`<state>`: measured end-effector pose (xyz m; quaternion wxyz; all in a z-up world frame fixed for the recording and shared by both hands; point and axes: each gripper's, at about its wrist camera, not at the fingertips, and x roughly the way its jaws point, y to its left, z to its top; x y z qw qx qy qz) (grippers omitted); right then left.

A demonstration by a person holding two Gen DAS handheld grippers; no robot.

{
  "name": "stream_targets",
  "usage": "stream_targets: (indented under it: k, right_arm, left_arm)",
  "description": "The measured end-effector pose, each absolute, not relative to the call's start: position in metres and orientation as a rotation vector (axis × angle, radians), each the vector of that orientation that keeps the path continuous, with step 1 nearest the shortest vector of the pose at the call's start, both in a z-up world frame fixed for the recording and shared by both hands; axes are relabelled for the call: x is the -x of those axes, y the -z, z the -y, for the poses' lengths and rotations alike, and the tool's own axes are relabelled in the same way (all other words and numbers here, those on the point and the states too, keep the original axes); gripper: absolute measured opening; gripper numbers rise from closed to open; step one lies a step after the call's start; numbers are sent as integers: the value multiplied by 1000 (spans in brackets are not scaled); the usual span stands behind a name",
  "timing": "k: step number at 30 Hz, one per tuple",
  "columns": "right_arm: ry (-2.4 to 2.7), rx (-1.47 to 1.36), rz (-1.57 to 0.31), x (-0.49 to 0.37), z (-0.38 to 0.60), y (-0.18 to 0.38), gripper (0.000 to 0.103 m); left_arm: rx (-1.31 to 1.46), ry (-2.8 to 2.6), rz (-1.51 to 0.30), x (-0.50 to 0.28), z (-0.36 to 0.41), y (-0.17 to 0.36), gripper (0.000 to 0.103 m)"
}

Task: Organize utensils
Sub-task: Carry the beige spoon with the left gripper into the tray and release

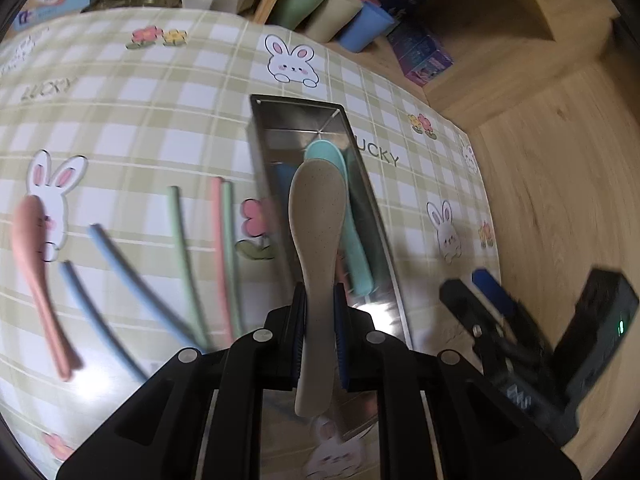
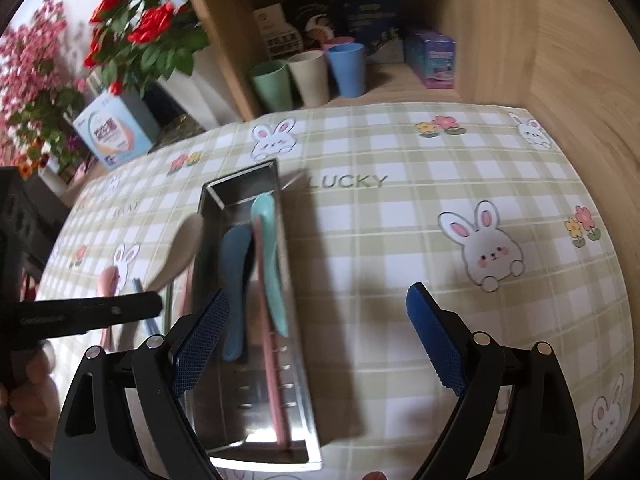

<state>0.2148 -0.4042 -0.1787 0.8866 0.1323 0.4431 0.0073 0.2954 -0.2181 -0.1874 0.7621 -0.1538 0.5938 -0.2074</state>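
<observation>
My left gripper (image 1: 320, 332) is shut on the handle of a beige spoon (image 1: 318, 224), held above the steel tray (image 1: 260, 140); the spoon (image 2: 182, 252) shows left of the tray (image 2: 298, 372) in the right wrist view. In the tray lie a teal spoon (image 2: 270, 248), a dark blue spoon (image 2: 236, 280) and a pink chopstick (image 2: 274, 372). On the cloth to the left lie a pink spoon (image 1: 38, 272) and blue (image 1: 120, 264), green (image 1: 180, 248) and pink chopsticks (image 1: 220, 252). My right gripper (image 2: 320, 336) is open and empty over the tray's near right side.
The checked bunny tablecloth (image 2: 400, 216) covers the table. Green (image 2: 274, 84), beige (image 2: 310, 76) and blue cups (image 2: 348, 68) and boxes (image 2: 434, 58) stand in a wooden shelf behind. Red flowers (image 2: 140, 28) and a carton (image 2: 114, 128) are at back left.
</observation>
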Motion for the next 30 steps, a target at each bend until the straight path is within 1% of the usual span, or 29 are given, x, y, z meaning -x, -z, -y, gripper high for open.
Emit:
stream_targets:
  k: [3, 8, 19, 27, 30]
  right_arm:
    - [-13, -298, -909, -213, 413, 178, 87]
    - [-12, -299, -911, -212, 420, 181, 87]
    - [21, -329, -917, -211, 437, 193, 87]
    - [50, -345, -919, -204, 441, 193, 87]
    - [54, -345, -921, -202, 438, 190, 87]
  left_arm:
    - [387, 436, -1318, -305, 232, 192, 13]
    - [369, 404, -1325, -317, 252, 195, 13]
    - [350, 315, -1367, -334, 269, 214, 13]
    - [344, 360, -1381, -343, 276, 226, 13]
    - [358, 401, -1384, -346, 274, 224, 18]
